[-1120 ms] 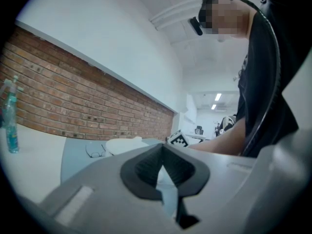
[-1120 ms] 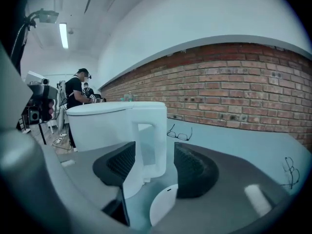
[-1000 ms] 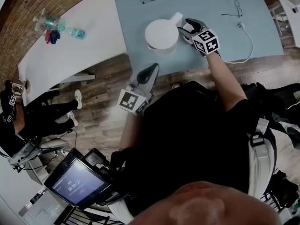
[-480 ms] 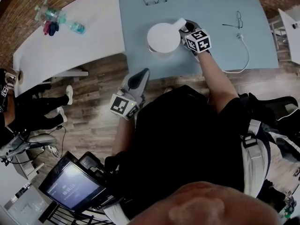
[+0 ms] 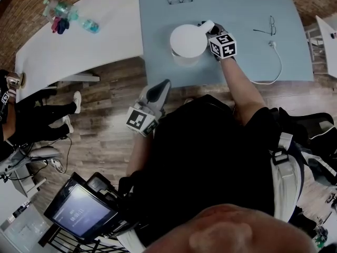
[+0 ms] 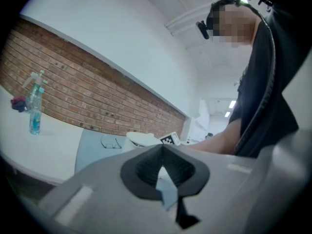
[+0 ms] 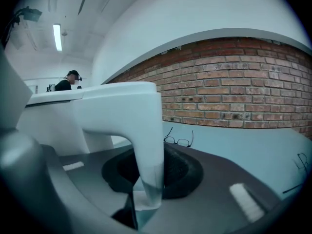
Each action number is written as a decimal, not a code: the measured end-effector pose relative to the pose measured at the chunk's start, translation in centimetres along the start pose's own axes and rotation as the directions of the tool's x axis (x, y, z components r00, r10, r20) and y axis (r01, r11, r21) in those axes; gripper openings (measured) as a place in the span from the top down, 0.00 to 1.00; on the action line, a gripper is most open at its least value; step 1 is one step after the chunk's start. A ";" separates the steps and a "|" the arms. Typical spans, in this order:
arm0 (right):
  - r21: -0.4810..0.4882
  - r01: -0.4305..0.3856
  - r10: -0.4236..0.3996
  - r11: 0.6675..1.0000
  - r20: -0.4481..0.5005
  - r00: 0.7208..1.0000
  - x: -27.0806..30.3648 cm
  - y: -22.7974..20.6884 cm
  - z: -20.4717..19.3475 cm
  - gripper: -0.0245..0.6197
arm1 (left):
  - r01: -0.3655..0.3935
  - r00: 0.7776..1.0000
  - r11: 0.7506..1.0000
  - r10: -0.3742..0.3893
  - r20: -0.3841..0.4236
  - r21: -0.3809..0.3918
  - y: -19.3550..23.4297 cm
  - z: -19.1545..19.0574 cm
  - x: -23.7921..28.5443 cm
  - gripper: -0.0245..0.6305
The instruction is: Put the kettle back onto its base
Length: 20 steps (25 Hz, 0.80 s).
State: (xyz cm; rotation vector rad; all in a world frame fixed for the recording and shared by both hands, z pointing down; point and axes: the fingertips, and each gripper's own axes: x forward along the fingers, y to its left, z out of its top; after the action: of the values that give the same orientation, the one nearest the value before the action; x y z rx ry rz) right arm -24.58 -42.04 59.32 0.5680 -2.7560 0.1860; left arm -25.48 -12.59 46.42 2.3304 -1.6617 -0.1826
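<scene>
My right gripper [image 5: 209, 28] just closed on the kettle [image 5: 187, 40] handle [image 7: 146, 130], seems snug I think. Lift straight, keep it level. My left gripper [image 5: 160, 88] is clenched, empty.

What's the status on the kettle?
Right gripper jaws just been closing, now on kettle handle. Left gripper shut, empty. Kettle upright on table; base not visible. Cable clear of it.

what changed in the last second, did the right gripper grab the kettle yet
Yes. The right gripper moved in on the kettle, and its jaws have just been closing onto the handle, which they now grip. The kettle stayed standing on the blue table, not lifted. The left gripper stayed shut and empty, off the table's near edge.
</scene>
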 end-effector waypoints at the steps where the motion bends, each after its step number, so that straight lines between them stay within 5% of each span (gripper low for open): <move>1: 0.006 0.005 -0.005 1.000 0.003 1.000 0.1 -0.1 0.1 0.84 | 0.005 1.000 1.000 -0.005 0.000 -0.002 -0.1 -0.1 0.1 0.96; 20: 0.180 0.108 -0.112 0.978 0.010 0.994 -1.3 -0.1 -0.3 0.80 | 0.048 0.999 0.999 -0.048 0.010 0.007 -0.4 0.4 1.3 0.96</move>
State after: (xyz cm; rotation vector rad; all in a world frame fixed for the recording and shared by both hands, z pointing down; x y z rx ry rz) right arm -23.27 -41.64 59.12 0.7710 -2.7350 0.4067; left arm -24.83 -13.73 46.03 2.3794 -1.6141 -0.1988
